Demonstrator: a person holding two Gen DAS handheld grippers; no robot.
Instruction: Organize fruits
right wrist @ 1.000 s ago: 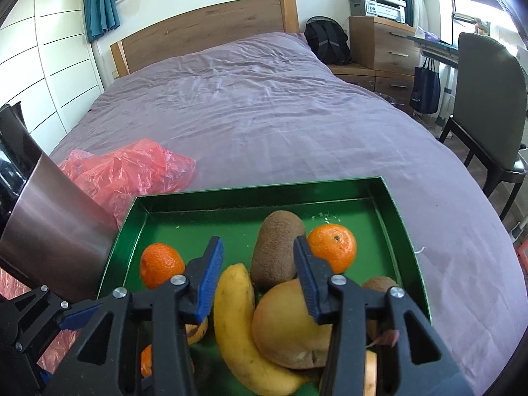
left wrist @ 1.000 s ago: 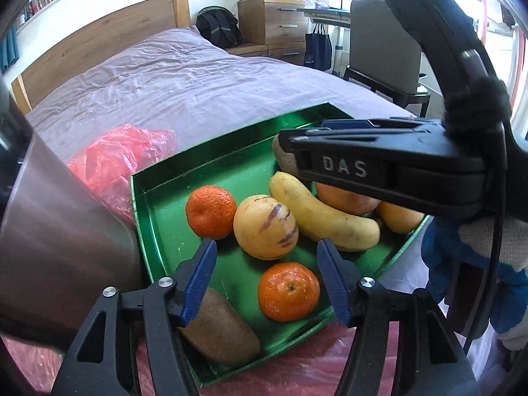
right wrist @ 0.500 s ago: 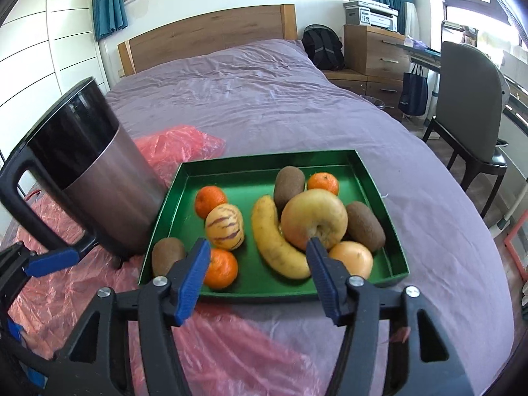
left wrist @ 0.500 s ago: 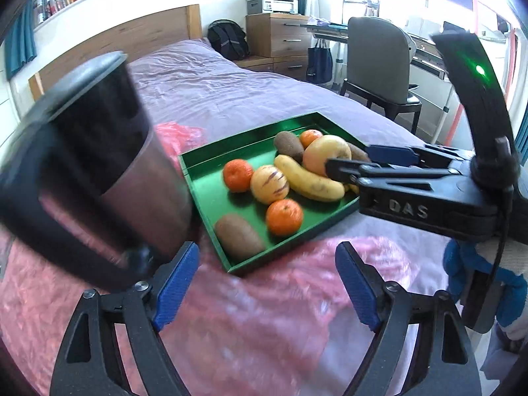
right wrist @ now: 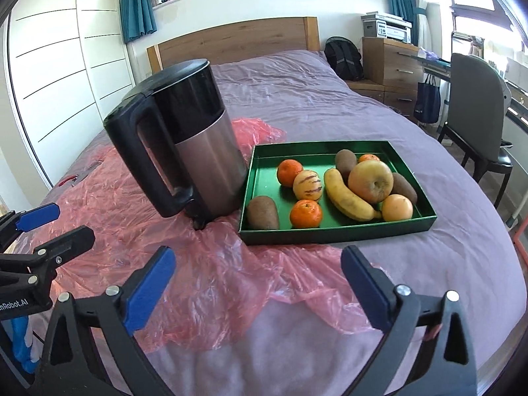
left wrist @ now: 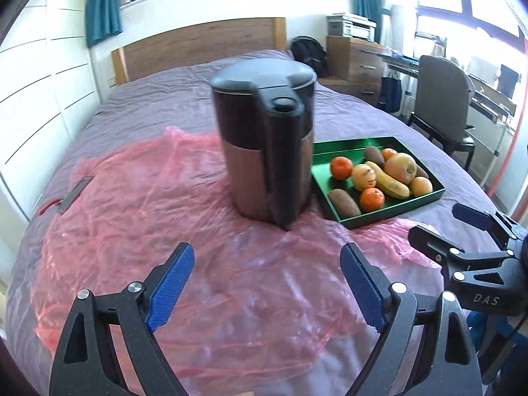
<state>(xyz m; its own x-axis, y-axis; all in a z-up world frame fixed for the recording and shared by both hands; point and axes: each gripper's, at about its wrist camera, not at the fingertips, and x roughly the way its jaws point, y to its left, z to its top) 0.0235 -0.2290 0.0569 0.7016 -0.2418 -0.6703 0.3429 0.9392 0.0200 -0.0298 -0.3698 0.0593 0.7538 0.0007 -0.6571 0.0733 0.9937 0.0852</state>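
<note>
I have both claws hanging over the near edge of the bed [right wrist: 330, 105], and nothing sits between their pads. My left claw [left wrist: 267, 287] has just been opening further and stands wide, above the pink plastic sheet [left wrist: 138, 217]. My right claw [right wrist: 257, 287] is spread fully, over the sheet's near fringe.

The fruit lies in the green tray [right wrist: 340, 231] toward the right side of the bed, its left end resting on the sheet. In it I see three tangerines, one at the front [right wrist: 306, 214], a banana [right wrist: 346, 196] lying diagonally, a big apple [right wrist: 370, 181] on top of the pile, a striped melon [right wrist: 307, 185], kiwis, one in the near left corner [right wrist: 263, 213], and an orange [right wrist: 397, 208] at the near right.

A kettle [right wrist: 188, 151] stands upright on the sheet just left of the tray, handle toward me.
</note>
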